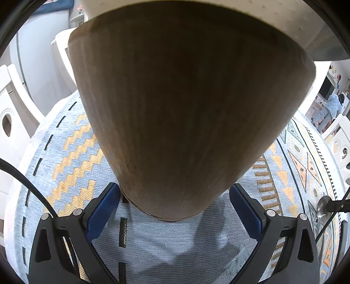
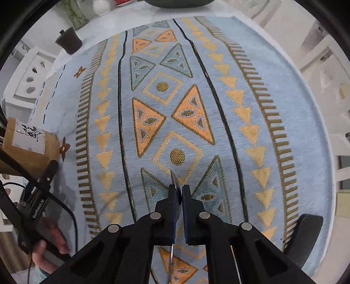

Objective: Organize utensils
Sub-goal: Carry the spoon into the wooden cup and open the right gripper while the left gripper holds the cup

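A brown wooden utensil holder [image 1: 175, 109] fills the left wrist view. It stands on the patterned blue tablecloth [image 1: 72, 153]. My left gripper [image 1: 175, 185] is shut on its base, both blue pads [image 1: 105, 209] against its sides. The right wrist view shows the same holder [image 2: 28, 144] at the left edge, bearing a white label. My right gripper [image 2: 179, 189] points down at the cloth, shut on a thin metal utensil [image 2: 175, 179] seen edge-on. Its tip sticks out past the pads. In the left wrist view a round shiny end of the utensil [image 1: 323, 206] shows at the far right.
A dark lidded pot [image 2: 69, 41] and a glass vase [image 2: 76, 13] stand at the table's far left. A black object [image 2: 306, 236] lies at the near right edge. White chairs [image 2: 32, 76] ring the table. A person [image 1: 332, 107] is far off.
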`<state>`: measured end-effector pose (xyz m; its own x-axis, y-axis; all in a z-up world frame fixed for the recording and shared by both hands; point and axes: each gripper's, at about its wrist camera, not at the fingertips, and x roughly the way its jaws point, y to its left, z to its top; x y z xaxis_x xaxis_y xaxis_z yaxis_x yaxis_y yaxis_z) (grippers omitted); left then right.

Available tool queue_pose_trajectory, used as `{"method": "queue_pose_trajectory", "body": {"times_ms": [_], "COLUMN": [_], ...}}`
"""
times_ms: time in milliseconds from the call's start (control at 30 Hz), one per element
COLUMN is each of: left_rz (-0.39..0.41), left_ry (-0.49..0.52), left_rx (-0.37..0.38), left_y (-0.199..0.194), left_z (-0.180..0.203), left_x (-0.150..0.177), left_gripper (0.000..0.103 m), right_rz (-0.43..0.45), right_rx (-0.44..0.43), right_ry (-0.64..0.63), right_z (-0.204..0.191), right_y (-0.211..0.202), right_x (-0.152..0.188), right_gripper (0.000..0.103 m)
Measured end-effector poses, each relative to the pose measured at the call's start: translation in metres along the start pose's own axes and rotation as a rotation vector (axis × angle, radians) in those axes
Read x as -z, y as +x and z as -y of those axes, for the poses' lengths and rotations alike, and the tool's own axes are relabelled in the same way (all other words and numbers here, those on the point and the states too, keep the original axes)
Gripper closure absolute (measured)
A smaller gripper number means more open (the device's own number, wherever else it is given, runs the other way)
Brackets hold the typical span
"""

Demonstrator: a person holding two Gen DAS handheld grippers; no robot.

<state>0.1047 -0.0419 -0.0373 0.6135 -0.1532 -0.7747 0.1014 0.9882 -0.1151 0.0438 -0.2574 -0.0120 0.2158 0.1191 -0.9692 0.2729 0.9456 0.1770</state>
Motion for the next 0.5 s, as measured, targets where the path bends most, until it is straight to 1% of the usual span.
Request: {"method": "queue_pose_trajectory", "body": {"times_ms": [133,267,333,400,433,467,500], "left_rz": [-0.001,-0.001,-0.001,-0.001,-0.001,0.000,-0.001], "left_ry": [0.002,0.002,0.002,0.001,0.001,0.000,0.001], "left_rx": [-0.003,-0.004,-0.003,-0.002,-0.002,-0.002,-0.003], "left_y": [0.000,0.000,0.000,0.000,0.000,0.000,0.000], "left_z": [0.000,0.000,0.000,0.000,0.001,0.000,0.001], "left_x": [0.000,0.000,0.000,0.000,0.000,0.000,0.000], "left_gripper": [0.003,0.003,0.003,0.003,0.003,0.003,0.003], "right_rz": [-0.021,-0.046,-0.120,-0.081,-0.078,-0.055,-0.042], "right_rx": [-0.012,-0.006,0.006,0.040,0.057,0.053,0.017], "right_ry": [-0.007,-0.028,-0.063,-0.108,-0.134,-0.145,-0.135], "right_z": [0.015,0.010,0.002,-0.007,-0.011,-0.014,-0.014], "right_y": [0.004,0.013,0.030,0.032,0.032,0.029,0.027], "right_x": [-0.003,-0.007,-0.008,-0.007,-0.007,-0.006,-0.006], "right_gripper": [0.098,0.098,0.097,0.098,0.098,0.098,0.099]}}
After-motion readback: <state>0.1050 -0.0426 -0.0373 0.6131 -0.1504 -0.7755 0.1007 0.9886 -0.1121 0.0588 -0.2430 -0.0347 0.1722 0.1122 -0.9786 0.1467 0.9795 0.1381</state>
